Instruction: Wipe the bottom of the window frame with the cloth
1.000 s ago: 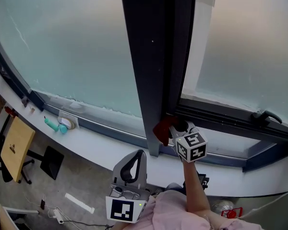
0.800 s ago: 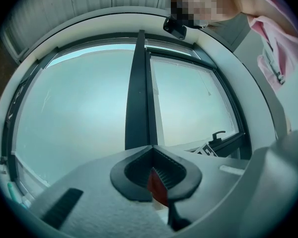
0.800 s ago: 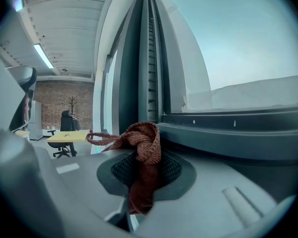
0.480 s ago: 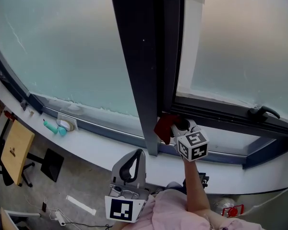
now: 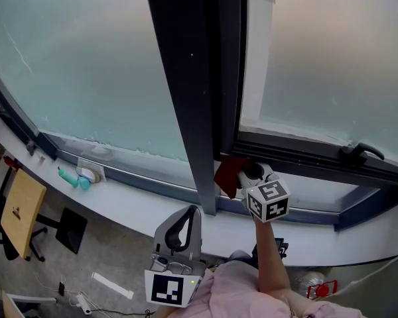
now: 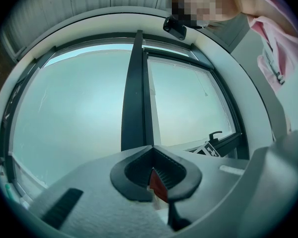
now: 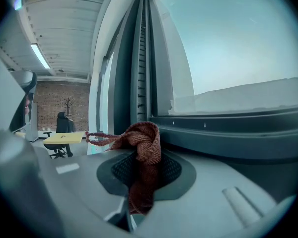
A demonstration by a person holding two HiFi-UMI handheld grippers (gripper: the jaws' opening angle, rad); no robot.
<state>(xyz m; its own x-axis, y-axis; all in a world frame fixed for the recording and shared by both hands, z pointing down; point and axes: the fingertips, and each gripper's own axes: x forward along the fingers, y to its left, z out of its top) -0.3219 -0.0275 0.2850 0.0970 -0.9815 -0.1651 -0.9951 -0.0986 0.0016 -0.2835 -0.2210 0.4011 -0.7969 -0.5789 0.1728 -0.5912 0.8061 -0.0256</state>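
- Head view: the right gripper (image 5: pixel 247 175) is clamped on a dark red cloth (image 5: pixel 227 175) and holds it against the corner where the dark upright mullion (image 5: pixel 189 85) meets the bottom of the window frame (image 5: pixel 298 155).
- The gripper's marker cube faces the camera.
- A black window handle (image 5: pixel 361 152) sits further right along that rail.
- The left gripper (image 5: pixel 188 213) hangs lower, in front of the white sill (image 5: pixel 129 201), well apart from the cloth.
- A teal object (image 5: pixel 73 175) lies on the sill far to the left, with a yellow table (image 5: pixel 18 208) on the floor below.
- Left gripper view: the left gripper (image 6: pixel 152 157) has its jaws pressed together at the tips.
- A thin red sliver shows in the slit behind them (whether it is the cloth beyond cannot be told).
- The mullion (image 6: pixel 135 93) and frosted panes fill the view ahead.
- Right gripper view: the right gripper (image 7: pixel 141 163) has its jaws closed tight on the cloth (image 7: pixel 145 145).
- The cloth bunches up above the pads and trails a frayed edge to the left.
- The cloth is just beside the bottom frame rail (image 7: pixel 233 129); contact cannot be confirmed here.
- A yellow table (image 7: pixel 64 138) and a brick wall (image 7: pixel 57 103) show behind.
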